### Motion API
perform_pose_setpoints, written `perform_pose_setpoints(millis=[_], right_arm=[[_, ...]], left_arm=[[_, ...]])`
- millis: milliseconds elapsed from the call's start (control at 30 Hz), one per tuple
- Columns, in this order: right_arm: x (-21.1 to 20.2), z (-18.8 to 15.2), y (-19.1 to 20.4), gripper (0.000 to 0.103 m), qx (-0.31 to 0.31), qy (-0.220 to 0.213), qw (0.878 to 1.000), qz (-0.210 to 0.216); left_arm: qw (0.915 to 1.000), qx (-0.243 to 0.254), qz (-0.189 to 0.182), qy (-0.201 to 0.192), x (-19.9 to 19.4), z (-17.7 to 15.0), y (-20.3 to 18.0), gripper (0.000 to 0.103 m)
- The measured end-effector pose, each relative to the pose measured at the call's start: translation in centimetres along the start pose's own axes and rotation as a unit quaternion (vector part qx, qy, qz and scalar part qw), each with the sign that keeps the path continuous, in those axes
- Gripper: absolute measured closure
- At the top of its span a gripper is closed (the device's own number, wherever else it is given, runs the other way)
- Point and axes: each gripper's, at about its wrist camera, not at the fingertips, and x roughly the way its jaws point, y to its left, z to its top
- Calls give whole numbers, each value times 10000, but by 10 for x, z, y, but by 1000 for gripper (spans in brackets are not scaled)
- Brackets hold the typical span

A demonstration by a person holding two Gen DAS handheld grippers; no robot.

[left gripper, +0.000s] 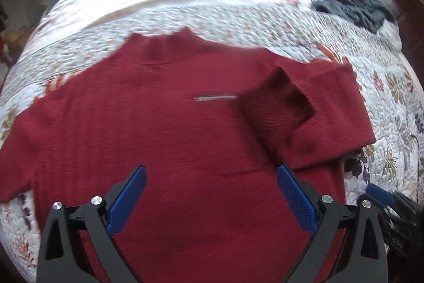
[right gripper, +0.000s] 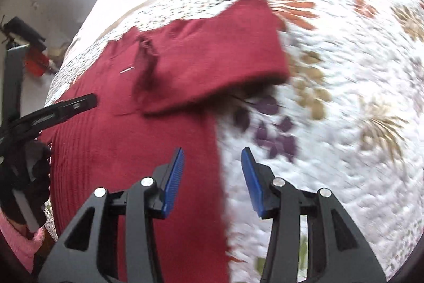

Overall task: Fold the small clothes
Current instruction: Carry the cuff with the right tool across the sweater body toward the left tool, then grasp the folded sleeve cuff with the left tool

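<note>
Across the quilted bed (left gripper: 265,25) my red sweater (left gripper: 164,129) lies flat, collar far, right sleeve (left gripper: 326,108) folded inward; both fingers gape empty, left gripper (left gripper: 210,194) over its hem, right gripper (right gripper: 213,178) at its right edge.

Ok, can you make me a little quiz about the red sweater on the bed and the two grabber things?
1. True or false: the right sleeve of the red sweater is folded in over its body.
2. What lies far off on the floral quilt: A) dark grey garment, B) a shoe, C) a book?
3. Fill in: the left gripper and right gripper are both ____, holding nothing.

Key: 1 true; 2 A; 3 open.
</note>
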Motion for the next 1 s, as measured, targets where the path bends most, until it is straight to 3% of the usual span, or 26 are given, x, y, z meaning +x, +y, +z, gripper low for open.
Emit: perform_pose_setpoints(millis=[267, 467, 1000], right_arm=[[-10, -11, -32, 58, 140, -76, 9996, -254], [-5, -11, -41, 58, 229, -87, 9994, -264], [-1, -20, -58, 58, 512, -85, 9979, -395]], left_arm=[[9991, 238, 88, 343, 47, 21, -52, 5], [9984, 236, 195, 473, 62, 30, -56, 14], [9982, 412, 233, 363, 67, 30, -74, 16]])
